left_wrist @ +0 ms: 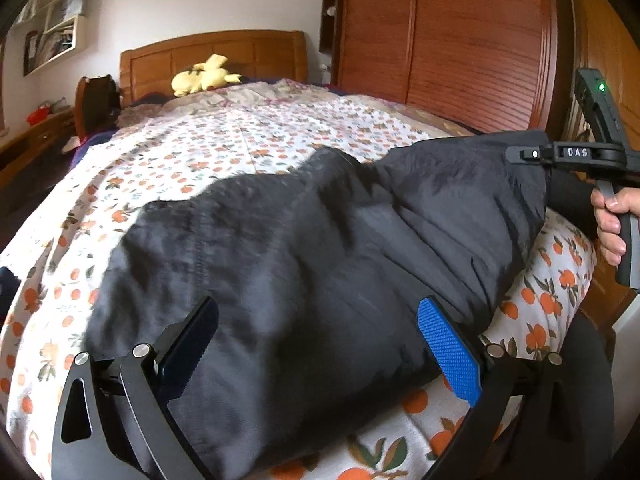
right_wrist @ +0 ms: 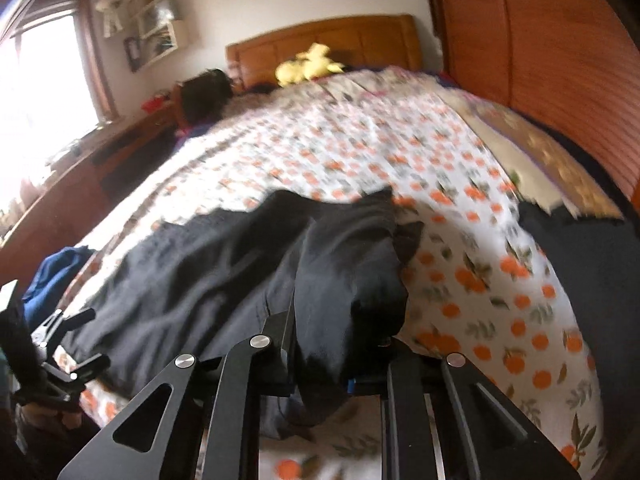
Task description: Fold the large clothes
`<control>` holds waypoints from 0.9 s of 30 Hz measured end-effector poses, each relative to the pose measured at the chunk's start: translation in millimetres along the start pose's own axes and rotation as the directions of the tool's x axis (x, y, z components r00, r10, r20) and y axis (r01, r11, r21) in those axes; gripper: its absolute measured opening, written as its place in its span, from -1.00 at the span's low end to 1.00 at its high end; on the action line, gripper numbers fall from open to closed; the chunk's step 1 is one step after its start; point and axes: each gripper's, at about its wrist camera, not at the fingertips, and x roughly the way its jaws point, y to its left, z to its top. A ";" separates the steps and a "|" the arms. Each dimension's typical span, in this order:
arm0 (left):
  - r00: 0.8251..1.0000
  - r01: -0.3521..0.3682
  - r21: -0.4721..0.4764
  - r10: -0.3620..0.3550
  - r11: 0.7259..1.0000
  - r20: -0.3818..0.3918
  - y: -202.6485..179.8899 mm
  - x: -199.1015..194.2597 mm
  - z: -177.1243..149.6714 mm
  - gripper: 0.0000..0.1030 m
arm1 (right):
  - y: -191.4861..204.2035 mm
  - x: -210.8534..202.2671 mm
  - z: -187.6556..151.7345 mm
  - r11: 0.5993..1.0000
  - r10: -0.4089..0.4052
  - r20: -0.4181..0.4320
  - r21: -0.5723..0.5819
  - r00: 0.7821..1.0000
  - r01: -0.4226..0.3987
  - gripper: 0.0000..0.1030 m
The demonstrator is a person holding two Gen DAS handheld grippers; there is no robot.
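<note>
A large black garment (left_wrist: pixel 304 264) lies across the near end of a bed with an orange-print cover (left_wrist: pixel 224 140). My left gripper (left_wrist: pixel 316 348) is open, its jaws wide apart over the garment's near edge, with nothing between them. My right gripper (left_wrist: pixel 532 155) shows at the right of the left wrist view, holding the garment's right end lifted off the bed. In the right wrist view my right gripper (right_wrist: pixel 332 344) is shut on a bunched fold of the black garment (right_wrist: pixel 224 268). My left gripper (right_wrist: pixel 68 340) shows at the far left there.
A yellow plush toy (left_wrist: pixel 204 76) lies by the wooden headboard (left_wrist: pixel 216 56). A wooden wardrobe (left_wrist: pixel 452 40) stands along the bed's right side. A blue cloth (right_wrist: pixel 56 276) lies at the bed's left edge. Another dark garment (right_wrist: pixel 588 260) lies at the right edge.
</note>
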 end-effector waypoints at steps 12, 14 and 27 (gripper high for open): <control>0.994 -0.065 -0.107 0.074 0.992 0.080 63.6 -60.5 -7.2 0.95 | 145.0 11.1 40.9 0.960 0.202 0.029 -0.205 0.979 -0.191 -0.74; 0.993 -0.068 -0.134 0.080 0.989 0.091 75.0 -68.6 -8.8 0.95 | 170.0 18.1 38.2 0.946 0.236 0.014 -0.231 0.972 -0.226 -0.74; 0.988 -0.108 -0.185 0.126 0.977 0.087 106.1 -81.9 -16.2 0.95 | 222.8 70.6 -7.7 0.913 0.268 -0.175 -0.267 0.947 -0.308 -0.53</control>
